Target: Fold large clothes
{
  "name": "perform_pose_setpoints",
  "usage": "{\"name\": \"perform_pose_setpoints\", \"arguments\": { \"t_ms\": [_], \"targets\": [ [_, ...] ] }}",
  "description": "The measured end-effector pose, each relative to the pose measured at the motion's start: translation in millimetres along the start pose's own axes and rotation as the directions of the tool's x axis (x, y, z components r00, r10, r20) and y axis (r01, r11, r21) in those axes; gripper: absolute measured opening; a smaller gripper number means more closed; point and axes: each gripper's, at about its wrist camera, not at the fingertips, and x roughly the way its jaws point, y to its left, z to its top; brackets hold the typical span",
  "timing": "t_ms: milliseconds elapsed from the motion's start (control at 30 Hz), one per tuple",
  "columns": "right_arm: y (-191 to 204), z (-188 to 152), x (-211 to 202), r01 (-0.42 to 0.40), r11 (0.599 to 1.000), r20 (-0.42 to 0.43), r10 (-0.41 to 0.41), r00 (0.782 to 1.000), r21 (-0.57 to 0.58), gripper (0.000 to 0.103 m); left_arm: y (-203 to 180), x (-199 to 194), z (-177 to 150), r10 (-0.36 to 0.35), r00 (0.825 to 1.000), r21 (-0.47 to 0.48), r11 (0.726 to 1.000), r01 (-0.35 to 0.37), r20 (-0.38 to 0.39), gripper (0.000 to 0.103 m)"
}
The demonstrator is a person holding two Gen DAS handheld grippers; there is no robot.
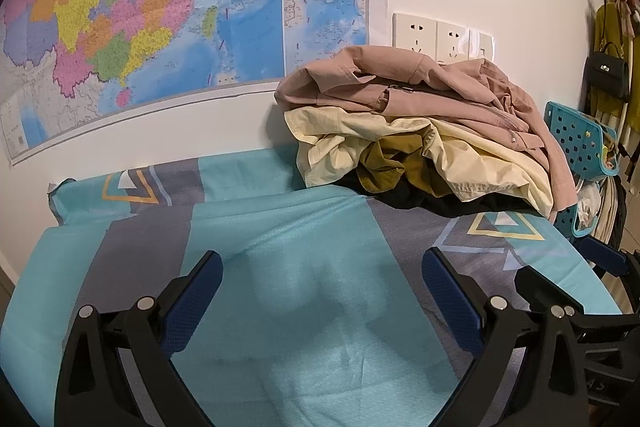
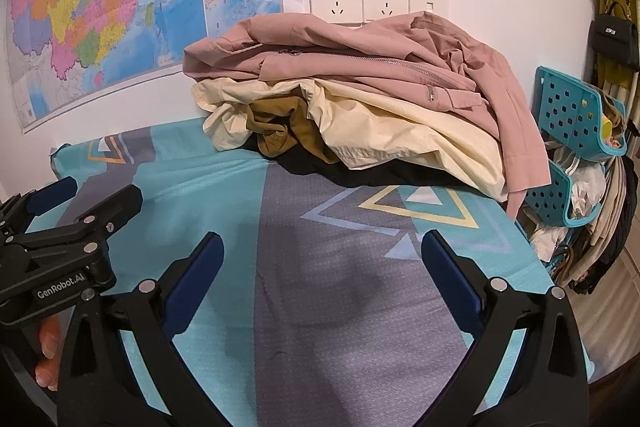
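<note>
— So, any writing to read?
— Only "GenRobot.AI" on the left gripper (image 2: 96,199).
— And the jaws?
— Left gripper and right gripper (image 2: 322,247) both spread wide, empty, over the bedsheet (image 2: 320,307); clothes pile (image 2: 360,99) heaped against the wall.

Grippers: two, left gripper (image 1: 322,269) and right gripper (image 2: 322,253), each with jaws spread, nothing between them.
Garments ahead of the jaws: four in one heap, namely pink jacket (image 2: 360,67) on top, cream garment (image 2: 392,131), mustard garment (image 2: 280,127), black garment (image 2: 360,175) lowest.
Wall plates beyond the heap: three (image 2: 378,1).
Maps: one (image 1: 160,7).
Teal baskets right of the jaws: two (image 2: 572,111).
Black handbags: one (image 2: 614,41).
</note>
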Motion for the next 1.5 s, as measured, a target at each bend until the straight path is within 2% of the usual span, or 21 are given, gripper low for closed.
{"name": "perform_pose_setpoints", "arguments": {
  "t_ms": [1500],
  "targets": [
    [-0.4, 3.5, -2.5, 0.001, 1.0, 0.02, -0.001, 1.0, -0.008, 0.097, -2.6, -1.6, 4.7, -0.007, 1.0, -0.006, 1.0, 0.007, 0.006, 0.096]
  ]
}}
